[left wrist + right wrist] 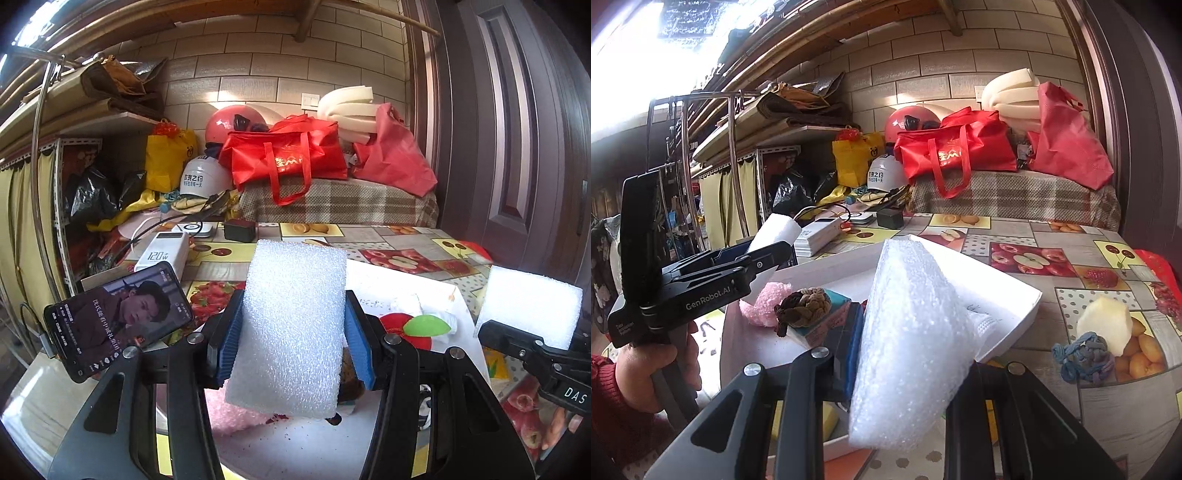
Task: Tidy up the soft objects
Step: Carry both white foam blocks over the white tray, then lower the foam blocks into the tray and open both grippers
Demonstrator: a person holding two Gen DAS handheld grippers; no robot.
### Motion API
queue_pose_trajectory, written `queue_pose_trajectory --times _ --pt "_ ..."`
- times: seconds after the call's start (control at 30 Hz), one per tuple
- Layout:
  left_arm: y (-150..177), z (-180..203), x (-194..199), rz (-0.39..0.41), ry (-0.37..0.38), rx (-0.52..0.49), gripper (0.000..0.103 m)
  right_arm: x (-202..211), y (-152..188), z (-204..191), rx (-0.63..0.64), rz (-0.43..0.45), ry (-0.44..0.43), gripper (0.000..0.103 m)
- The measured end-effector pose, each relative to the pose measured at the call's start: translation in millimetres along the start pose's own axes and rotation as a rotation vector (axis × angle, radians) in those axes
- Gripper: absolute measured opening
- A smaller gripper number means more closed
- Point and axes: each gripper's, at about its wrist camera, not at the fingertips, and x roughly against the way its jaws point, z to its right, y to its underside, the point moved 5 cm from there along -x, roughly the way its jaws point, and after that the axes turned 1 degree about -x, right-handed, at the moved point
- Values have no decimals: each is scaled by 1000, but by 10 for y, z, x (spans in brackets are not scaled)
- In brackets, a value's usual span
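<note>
My left gripper (295, 334) is shut on an upright white foam block (295, 302), its blue pads (231, 332) pressing both sides. The right gripper (912, 354) is shut on a second white foam slab (916, 295), squeezed thin at the bottom. Both hover over a white tray (1008, 295) holding a pink fluffy piece (762, 302), a brown knotted cloth (805, 302) and a teal-and-pink sponge block (831, 317). In the left wrist view the right gripper (517, 343) shows at the right edge with its foam (532, 306). A red apple plush (399, 326) lies in the tray.
On the fruit-print tablecloth (1071, 236), right of the tray, lie a blue-grey knotted cloth (1082, 358) and a pale foam chunk (1108, 325). A phone (114, 321) and power bank (162, 251) stand at the left. Red bags (288, 155) and helmets pile up behind. A hand in a red sleeve (661, 365) holds the left gripper.
</note>
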Motion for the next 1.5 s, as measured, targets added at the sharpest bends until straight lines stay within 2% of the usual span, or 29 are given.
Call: queue_pose_trajectory --times 0.23,0.5,0.53,0.57,0.6,0.63,0.67,0.7,0.73,0.83,0.9,1.03,1.2,1.4,1.5 --pt "-39 59 -164 -19 -5 -20 51 -291 -103 -94 4 -11 1 22" --pt "-14 -66 -328 -98 -24 50 51 -484 -127 -273 82 -49 7 23" --pt "-12 -78 -339 -104 -32 56 54 -498 -126 -285 90 -54 13 23" --pt "-10 -88 -342 -106 -37 60 62 -501 -123 -294 98 -56 23 24" --pt "-12 -95 -339 -103 -44 64 69 -506 -124 -299 103 -54 32 29" --pt "-19 -97 -326 -95 -51 65 80 -496 -130 -298 106 -47 40 54" --pt "-21 -99 -299 -83 -57 65 85 -484 -132 -294 108 -41 49 89" --pt "-27 -101 -273 -70 -64 64 88 -485 -140 -279 104 -39 74 99" --pt "-28 -96 -255 -64 -68 60 89 -477 -148 -271 102 -32 74 103" --pt "-30 -97 -236 -57 -75 55 90 -474 -155 -279 109 -25 77 103" --pt "-27 -111 -236 -59 -74 63 103 -467 -160 -282 113 -17 80 103" --pt "-40 -134 -226 -47 -44 88 103 -415 -168 -283 114 13 85 103" --pt "-84 -3 -76 34 -30 30 103 -259 -144 -300 118 51 122 103" --pt "-89 200 92 77 109 43 103 55 -97 -235 104 110 105 103" --pt "-102 249 148 90 129 40 103 161 -83 -71 73 114 161 103"
